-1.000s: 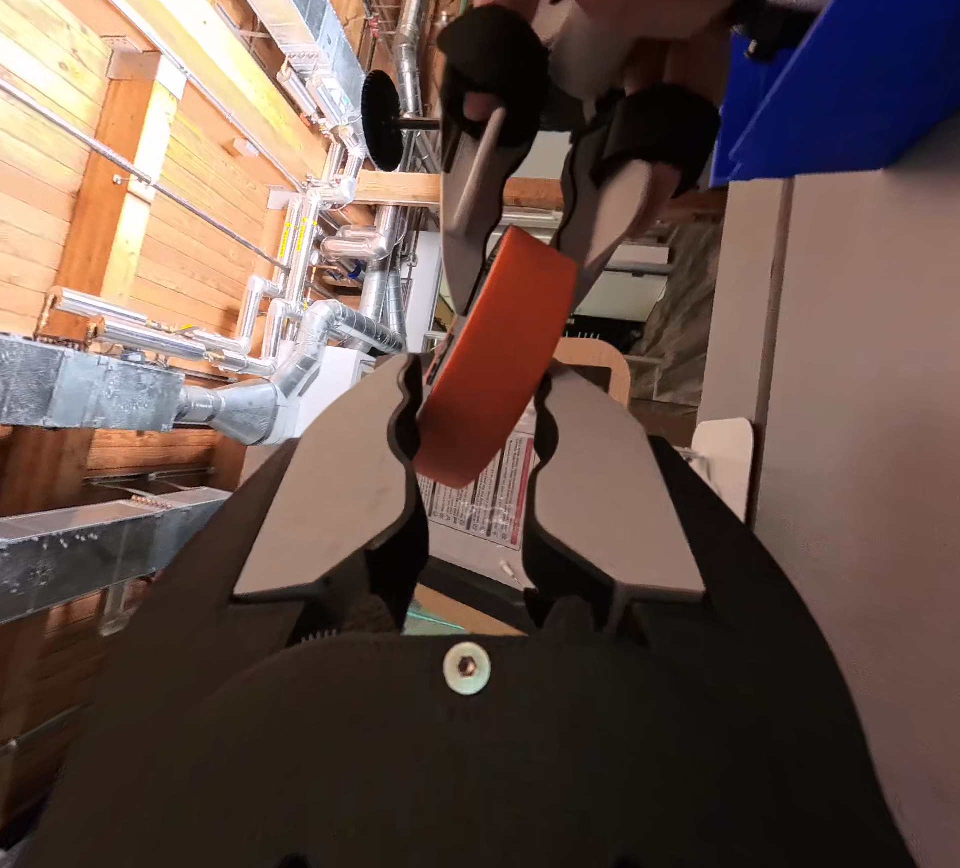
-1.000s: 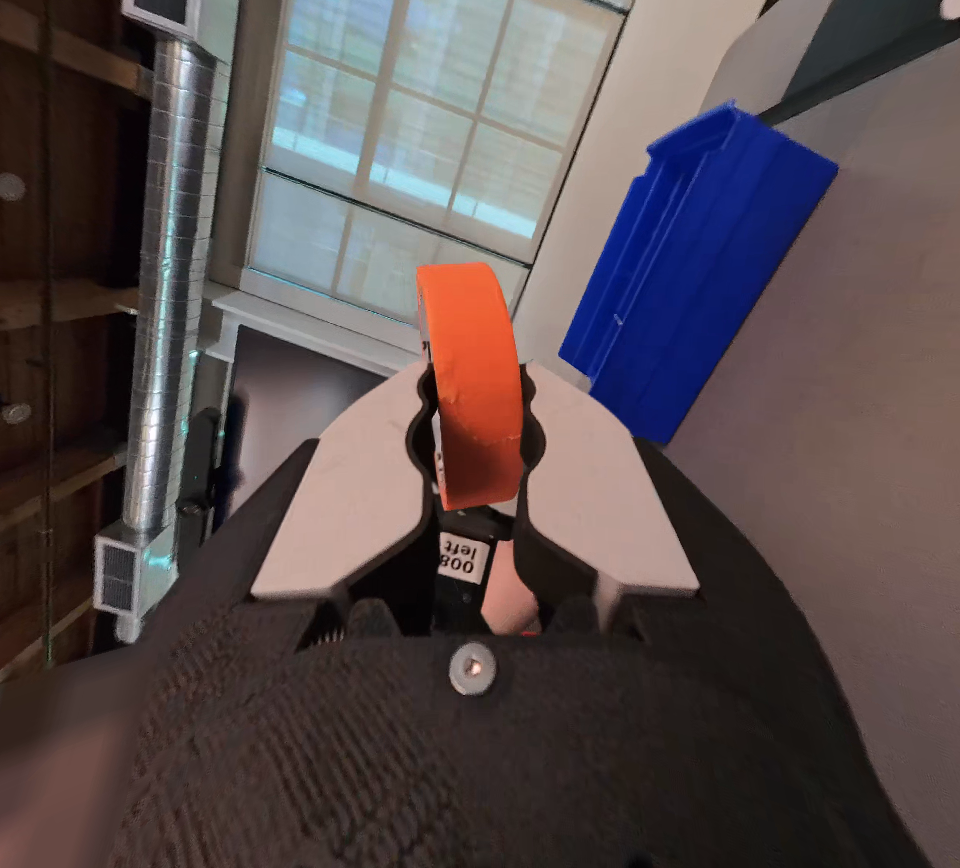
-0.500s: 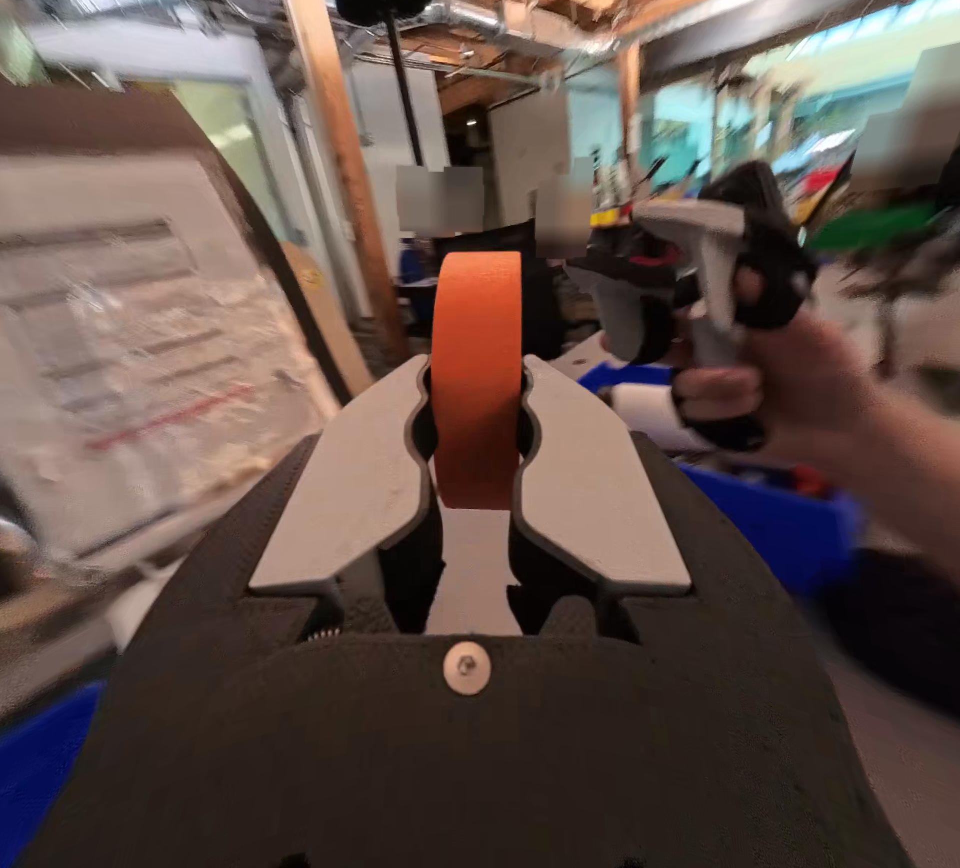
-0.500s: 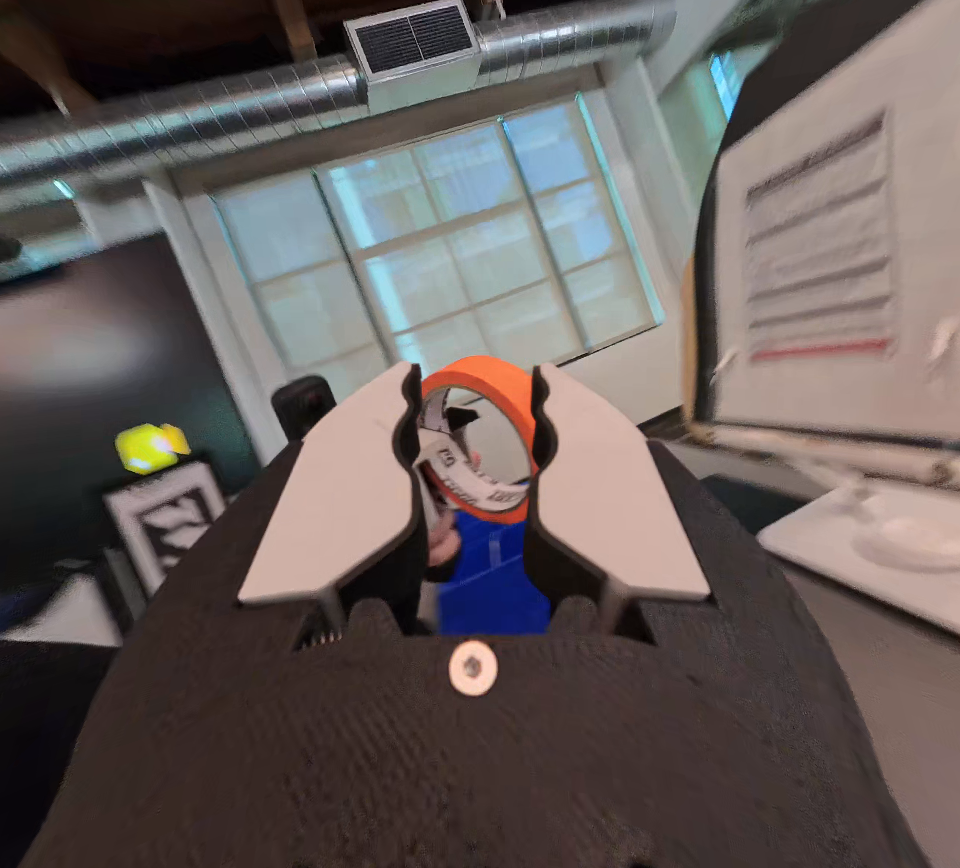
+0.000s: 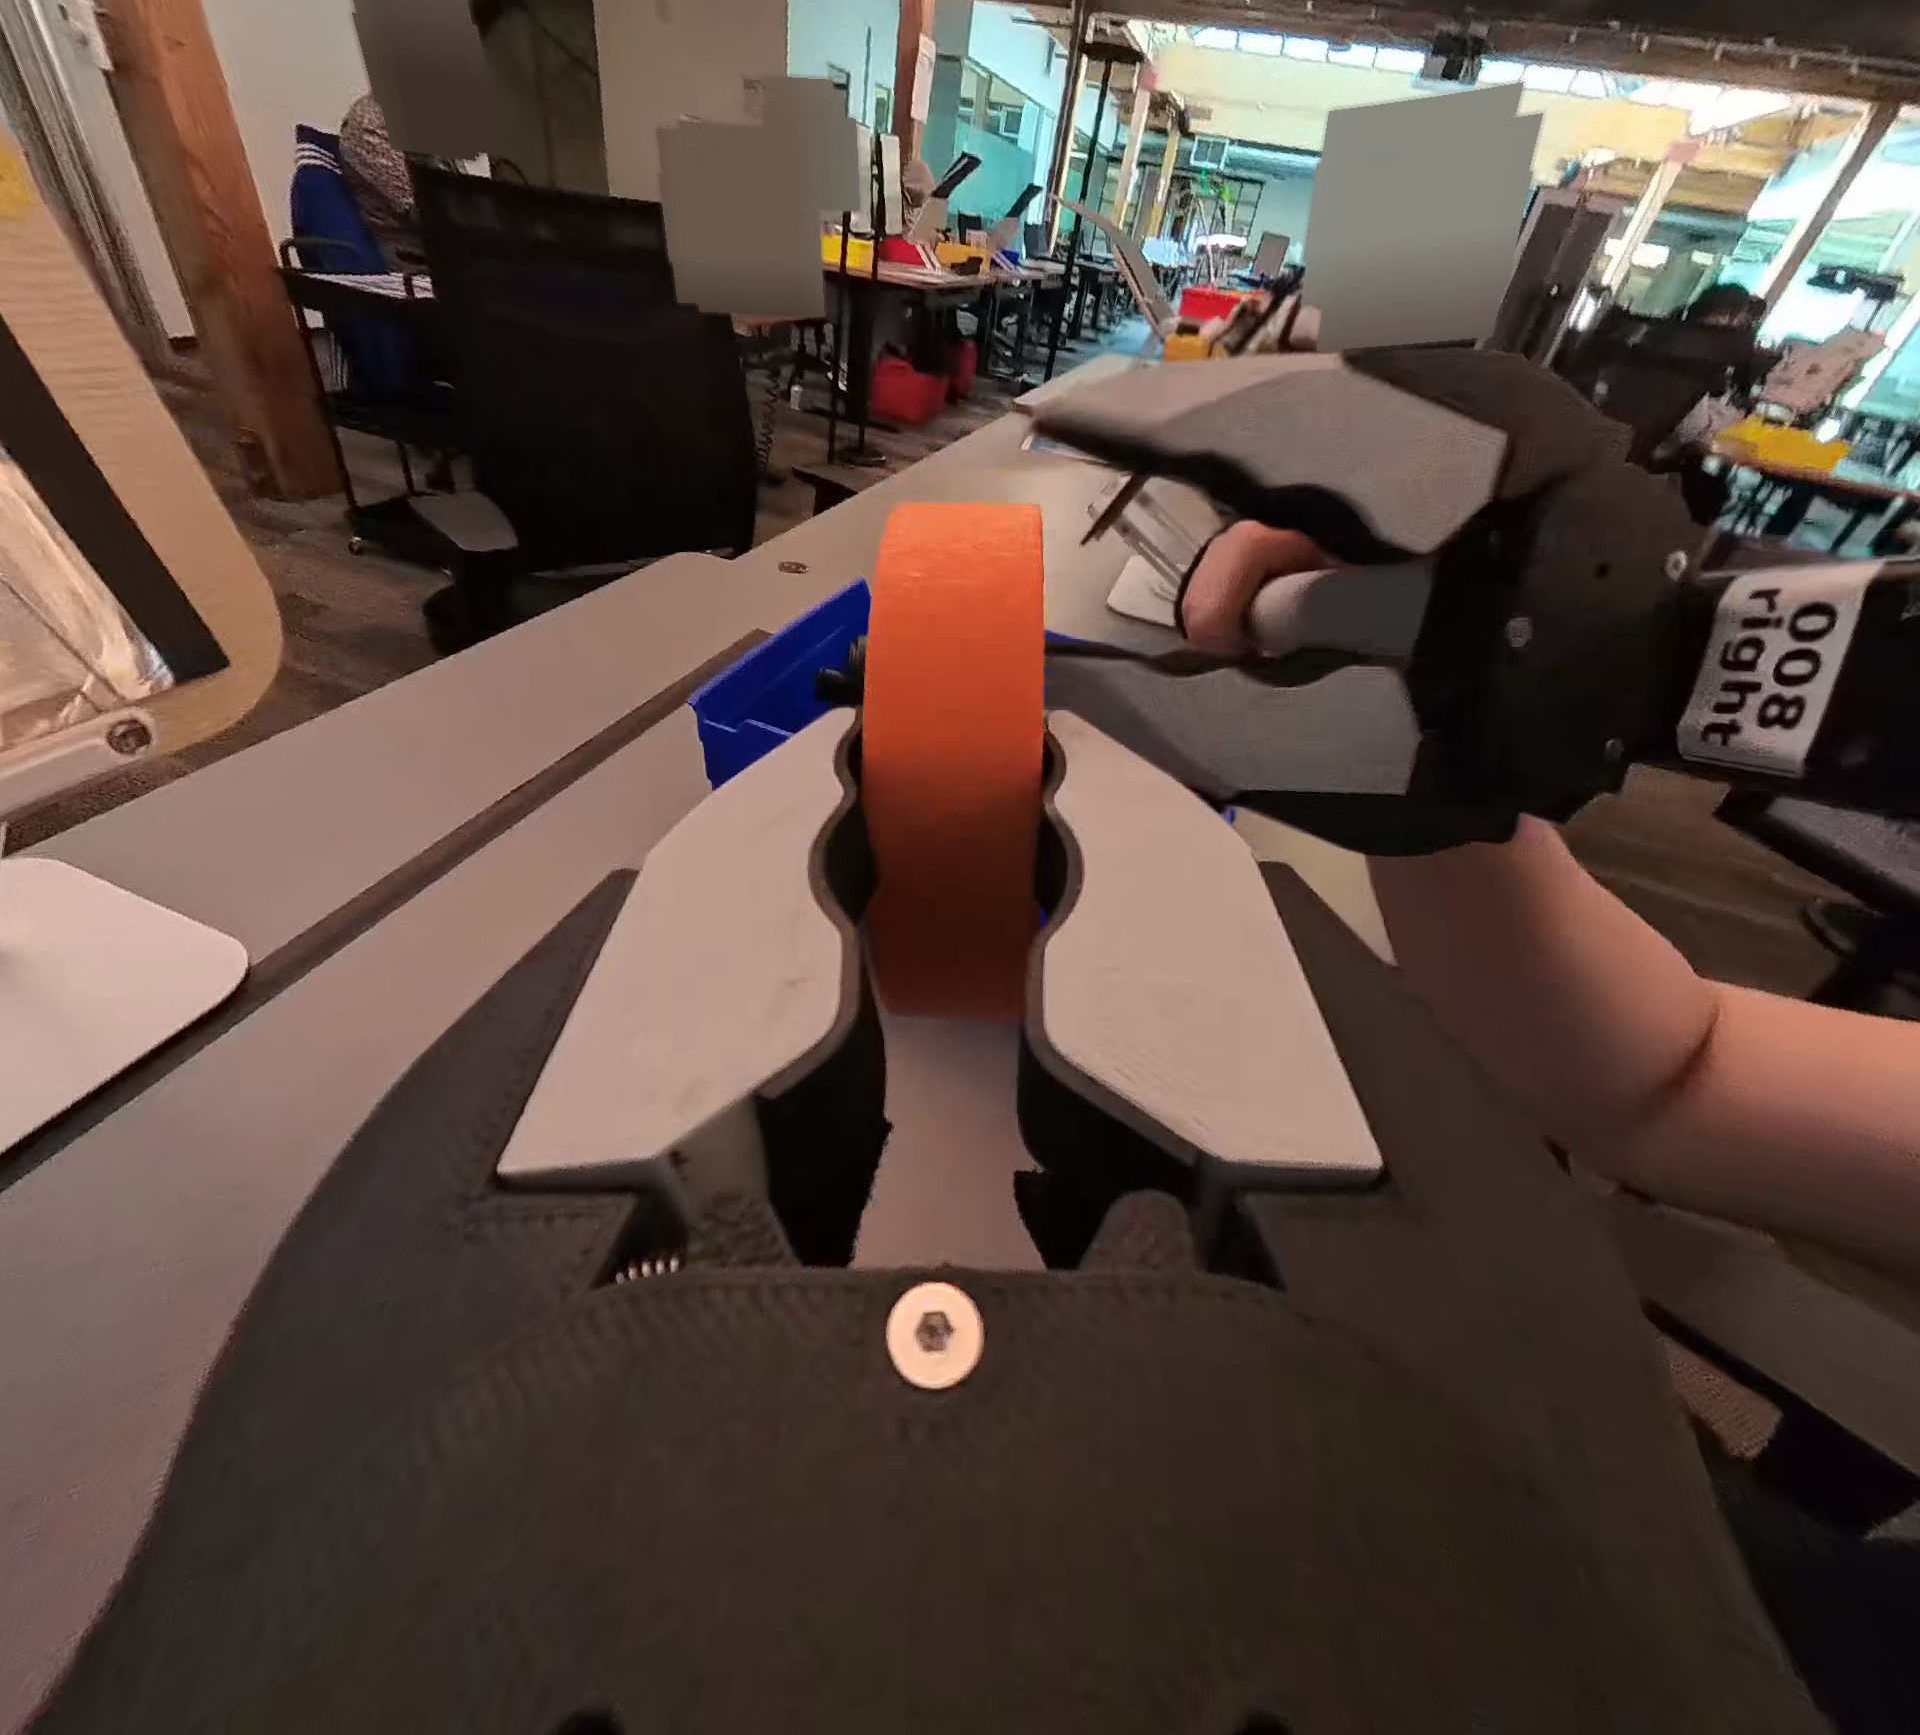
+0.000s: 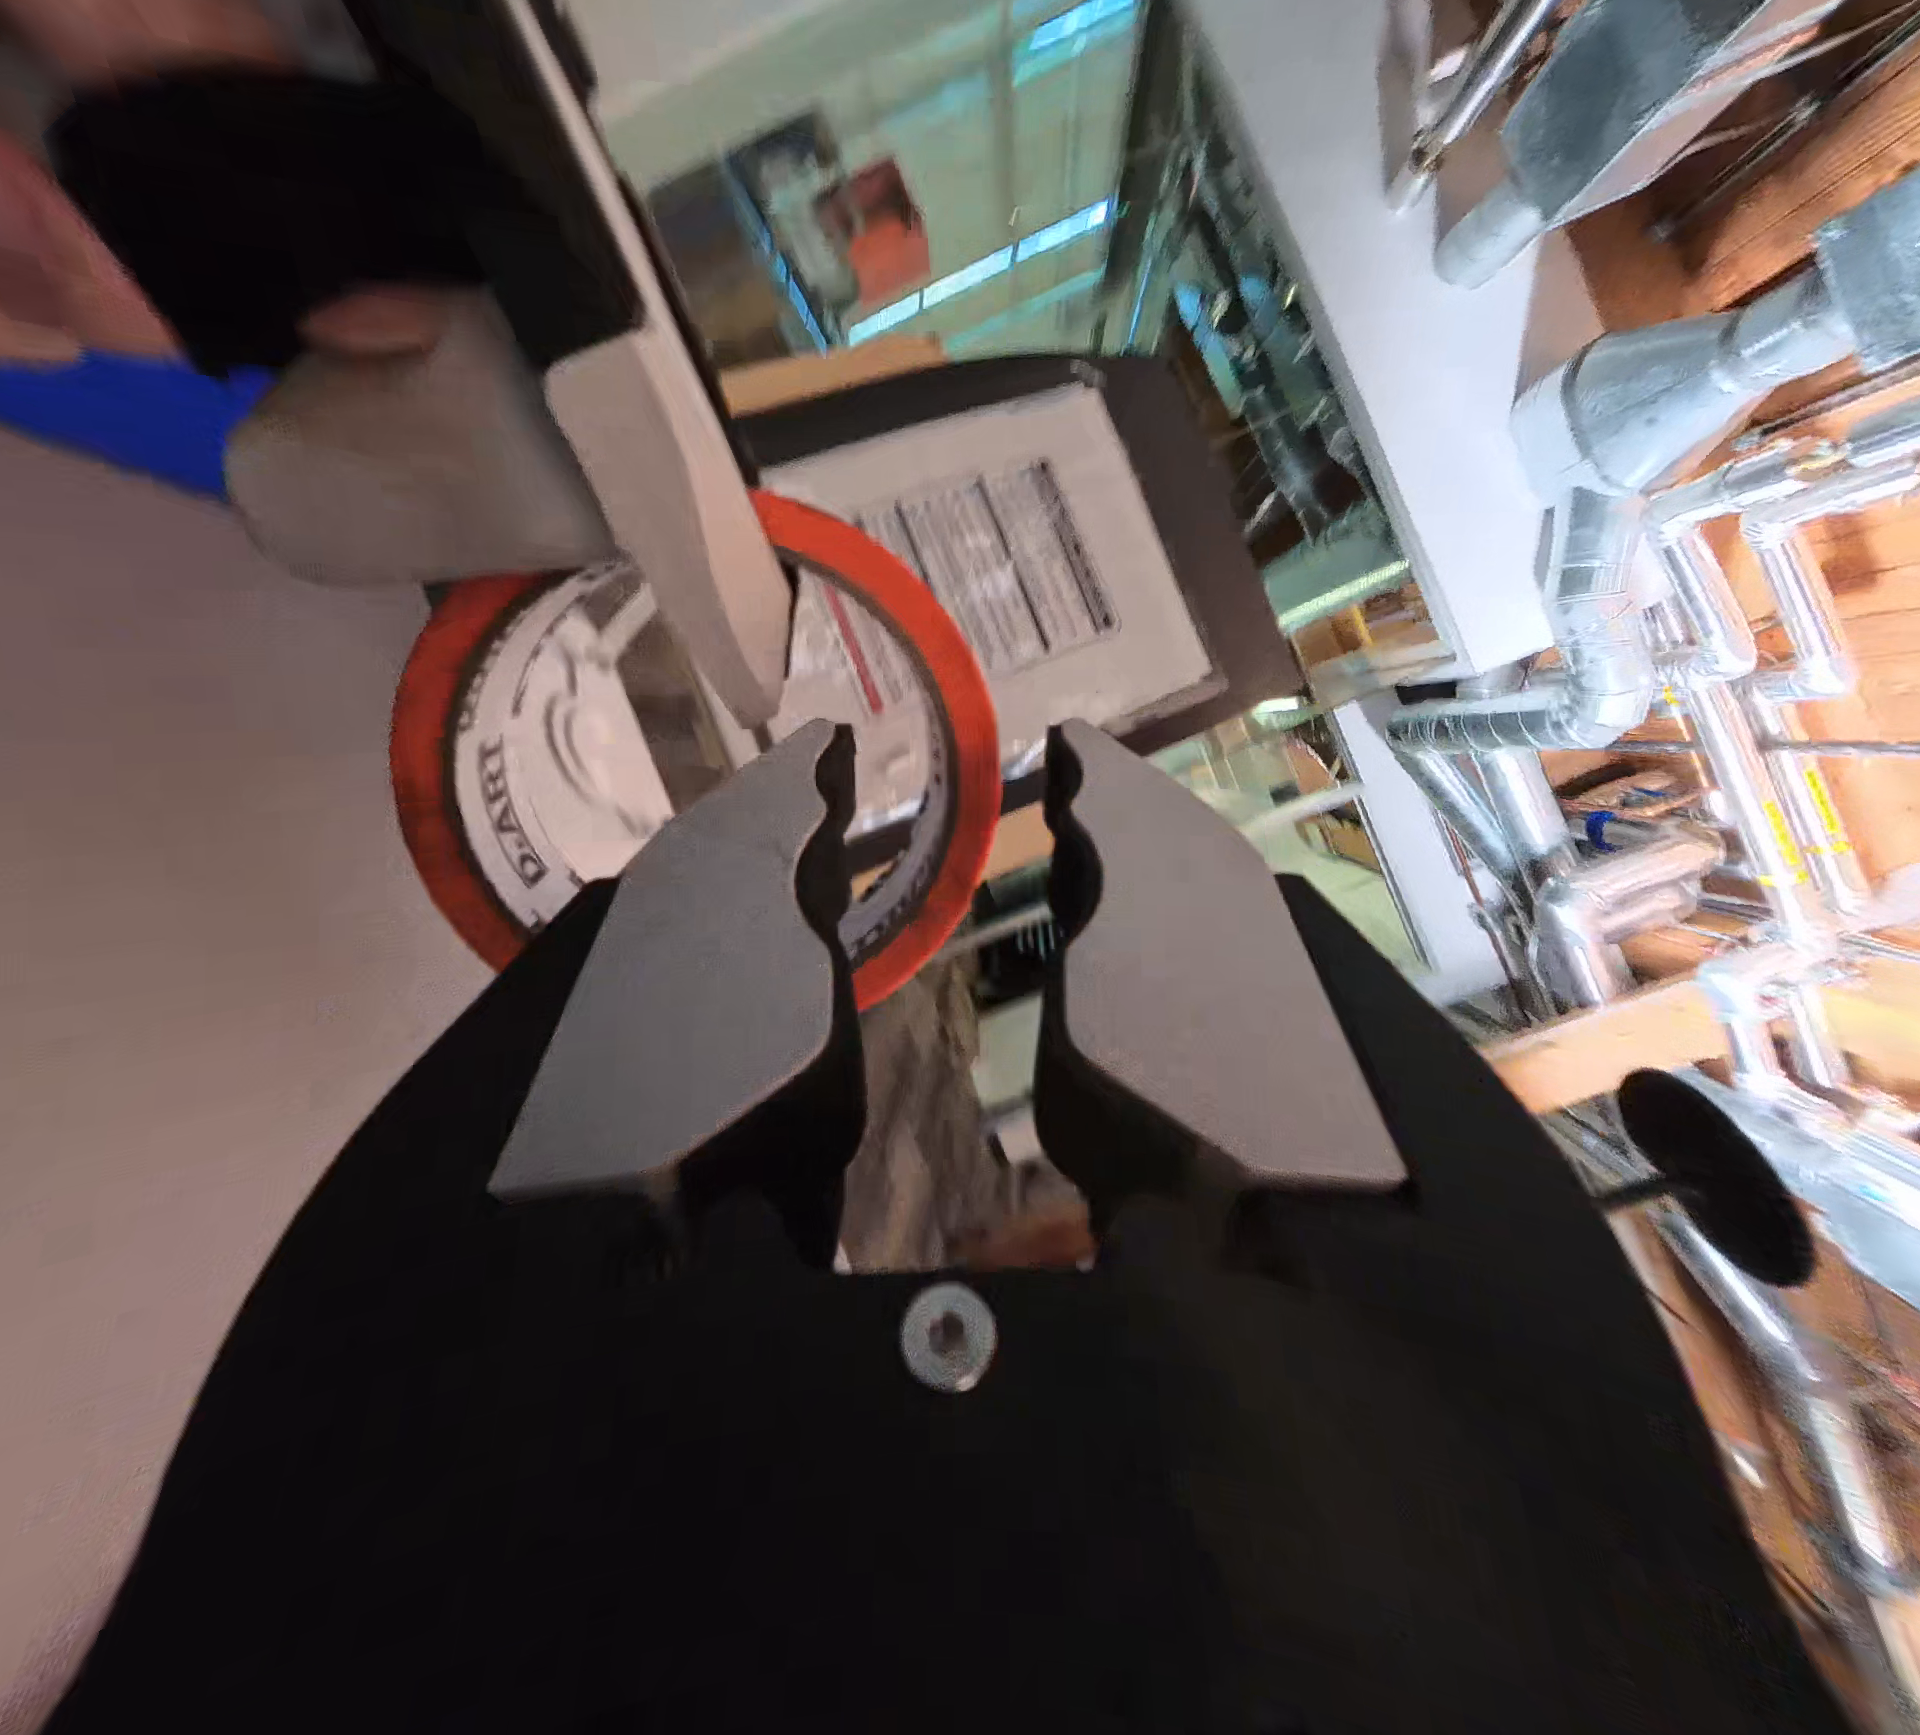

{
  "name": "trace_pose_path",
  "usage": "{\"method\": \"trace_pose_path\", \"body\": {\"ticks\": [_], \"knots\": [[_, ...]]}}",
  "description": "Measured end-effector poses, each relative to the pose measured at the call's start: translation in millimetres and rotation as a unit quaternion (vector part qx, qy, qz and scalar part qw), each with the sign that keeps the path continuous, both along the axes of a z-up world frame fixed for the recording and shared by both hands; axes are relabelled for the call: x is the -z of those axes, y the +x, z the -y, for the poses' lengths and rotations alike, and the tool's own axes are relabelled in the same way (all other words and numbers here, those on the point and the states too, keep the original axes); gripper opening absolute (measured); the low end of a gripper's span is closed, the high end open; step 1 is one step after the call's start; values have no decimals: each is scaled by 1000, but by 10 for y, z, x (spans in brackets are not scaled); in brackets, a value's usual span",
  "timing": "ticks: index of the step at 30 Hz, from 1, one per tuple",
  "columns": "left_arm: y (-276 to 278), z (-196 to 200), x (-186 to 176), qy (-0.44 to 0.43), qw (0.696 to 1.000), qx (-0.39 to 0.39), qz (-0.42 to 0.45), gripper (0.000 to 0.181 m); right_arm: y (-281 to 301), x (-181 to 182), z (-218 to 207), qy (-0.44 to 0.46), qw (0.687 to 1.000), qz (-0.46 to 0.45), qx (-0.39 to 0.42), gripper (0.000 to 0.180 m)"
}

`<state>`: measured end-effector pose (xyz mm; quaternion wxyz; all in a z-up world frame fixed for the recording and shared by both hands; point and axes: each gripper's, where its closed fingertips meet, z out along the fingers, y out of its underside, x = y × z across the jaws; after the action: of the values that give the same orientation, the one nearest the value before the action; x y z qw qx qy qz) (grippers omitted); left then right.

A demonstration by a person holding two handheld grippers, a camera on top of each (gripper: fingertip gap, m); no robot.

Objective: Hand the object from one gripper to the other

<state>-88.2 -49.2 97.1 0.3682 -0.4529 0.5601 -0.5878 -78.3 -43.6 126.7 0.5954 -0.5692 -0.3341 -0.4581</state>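
The left gripper (image 5: 951,781) has its jaws pinching an orange roll of tape (image 5: 954,781) edge-on, the roll standing upright between the two grey fingers (image 5: 727,958) with its upper half rising above their tips. From the right wrist view the same roll (image 6: 940,698) shows its open face, a pale printed core ring inside the orange band, with one finger of the left gripper (image 6: 717,584) crossing in front of it – the roll is held in the air, clear of the grey surface (image 5: 343,812) below.

The right gripper (image 6: 948,740) has its jaws spread with nothing between them; the tape sits just beyond and to the left of its fingertips, apart from them. In the left wrist view that gripper (image 5: 1049,542) lies on its side to the right of the roll, its fingers pointing left, gripped by a bare hand (image 5: 1236,589) whose forearm runs off the right edge; a white label is on its black body.

Behind the roll a blue bin (image 5: 774,698) rests on the surface, and a white flat base (image 5: 94,989) lies at the far left. Beyond is an open workshop with black chairs (image 5: 582,397) – the right wrist view is blurred and shows silver ducts (image 6: 1621,625) and wooden boards
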Motion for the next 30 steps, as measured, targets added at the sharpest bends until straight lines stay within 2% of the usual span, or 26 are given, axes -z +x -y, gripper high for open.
{"method": "trace_pose_path", "body": {"ticks": [1, 3, 5, 6, 8, 9, 13, 16, 19, 20, 22, 25, 28, 30], "knots": [[3, 57, 32, 21, 1000, 9, -3, 27, 44, 35, -31, -7, 1000, 8, 23, 32], [28, 106, 146, 77, 997, 4, -24, 26, 116, 90, -64, -19, 998, 17, 49, 12], [51, 59, 159, 104, 994, -25, -21, 27, 185, 190, -93, -56, 997, -21, 52, 11], [50, 32, 111, 105, 994, -37, -10, 33, 234, 218, -110, -68, 993, -76, 51, 11], [24, -36, 5, 100, 993, -55, 4, 68, 356, 234, -129, -82, 975, -201, 43, 12], [2, -87, -43, 95, 993, -66, 8, 75, 430, 246, -126, -89, 960, -262, 39, 11], [-78, -282, -220, 69, 990, -115, 41, 78, 862, 404, -43, -122, 867, -477, 73, 11], [-84, -267, -233, 76, 990, -113, 47, 75, 1033, 650, 45, -180, 766, -613, 75, 11], [-36, -95, -80, 132, 988, -77, 25, 64, 927, 768, 108, -250, 654, -714, -5, 11], [-12, 12, 18, 141, 989, -48, 6, 63, 898, 757, 115, -259, 627, -734, -34, 11], [32, 257, 179, 125, 992, 17, -22, 65, 864, 730, 104, -264, 594, -756, -75, 11], [73, 526, 223, 79, 994, 81, -1, 58, 654, 680, 82, -294, 540, -775, -147, 11], [99, 546, 146, 83, 993, 67, 56, 49, 403, 628, 50, -325, 480, -787, -210, 11], [73, 532, 104, 159, 981, 34, 109, 45, 259, 656, 14, -346, 454, -788, -229, 11]]}}
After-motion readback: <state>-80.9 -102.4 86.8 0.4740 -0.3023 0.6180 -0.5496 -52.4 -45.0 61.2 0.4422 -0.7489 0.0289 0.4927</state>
